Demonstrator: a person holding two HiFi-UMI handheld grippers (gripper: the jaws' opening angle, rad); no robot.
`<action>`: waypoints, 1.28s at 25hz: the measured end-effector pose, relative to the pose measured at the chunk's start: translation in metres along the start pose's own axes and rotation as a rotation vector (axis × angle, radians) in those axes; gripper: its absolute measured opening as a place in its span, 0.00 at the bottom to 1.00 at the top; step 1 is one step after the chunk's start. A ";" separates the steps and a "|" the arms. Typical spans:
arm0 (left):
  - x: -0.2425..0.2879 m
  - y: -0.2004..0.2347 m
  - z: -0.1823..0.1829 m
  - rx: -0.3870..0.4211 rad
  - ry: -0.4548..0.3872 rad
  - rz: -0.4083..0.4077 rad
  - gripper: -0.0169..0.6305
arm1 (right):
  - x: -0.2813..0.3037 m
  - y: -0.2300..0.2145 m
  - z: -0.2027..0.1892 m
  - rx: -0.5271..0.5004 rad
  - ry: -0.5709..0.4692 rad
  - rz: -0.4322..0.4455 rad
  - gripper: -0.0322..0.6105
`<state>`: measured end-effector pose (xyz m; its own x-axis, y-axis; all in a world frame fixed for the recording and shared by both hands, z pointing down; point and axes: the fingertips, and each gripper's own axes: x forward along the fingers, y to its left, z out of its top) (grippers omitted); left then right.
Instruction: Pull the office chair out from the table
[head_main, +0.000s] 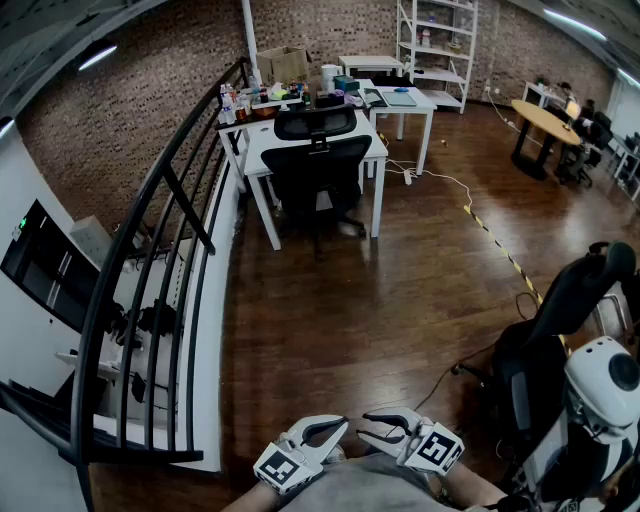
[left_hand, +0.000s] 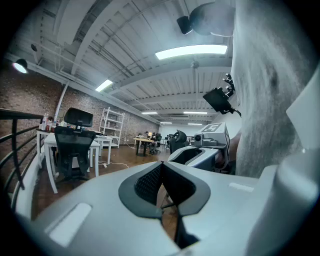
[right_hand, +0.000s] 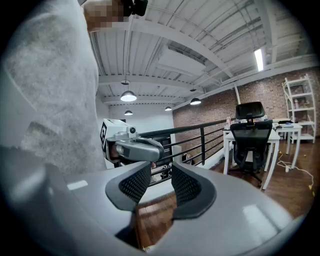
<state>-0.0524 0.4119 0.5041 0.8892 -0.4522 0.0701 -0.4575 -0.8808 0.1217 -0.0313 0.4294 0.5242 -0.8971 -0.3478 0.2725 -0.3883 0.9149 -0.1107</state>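
Note:
A black mesh office chair (head_main: 321, 172) with a headrest is tucked under a white table (head_main: 372, 148) at the far side of the room; it also shows in the left gripper view as the chair (left_hand: 73, 146) and in the right gripper view as the chair (right_hand: 252, 141). Both grippers sit close to my body at the bottom of the head view, tips facing each other. My left gripper (head_main: 337, 428) is shut with nothing in it. My right gripper (head_main: 372, 421) stands open and empty, far from the chair.
A black metal railing (head_main: 170, 280) runs along the left. A second black chair (head_main: 560, 330) and a white device stand at the right. A cable and striped floor tape (head_main: 495, 240) cross the wood floor. Cluttered tables and shelves (head_main: 435, 40) line the back wall.

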 end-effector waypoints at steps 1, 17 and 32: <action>-0.005 0.007 -0.001 0.002 0.002 0.008 0.03 | 0.006 -0.001 0.002 -0.005 -0.007 -0.005 0.23; 0.022 0.114 0.023 0.008 -0.022 0.081 0.03 | 0.050 -0.109 0.042 -0.058 -0.044 -0.051 0.05; 0.158 0.255 0.068 -0.003 -0.015 0.135 0.03 | 0.047 -0.314 0.078 -0.065 -0.103 -0.073 0.05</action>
<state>-0.0280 0.1057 0.4785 0.8193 -0.5689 0.0716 -0.5733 -0.8112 0.1150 0.0325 0.1095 0.4976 -0.8850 -0.4301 0.1781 -0.4419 0.8966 -0.0307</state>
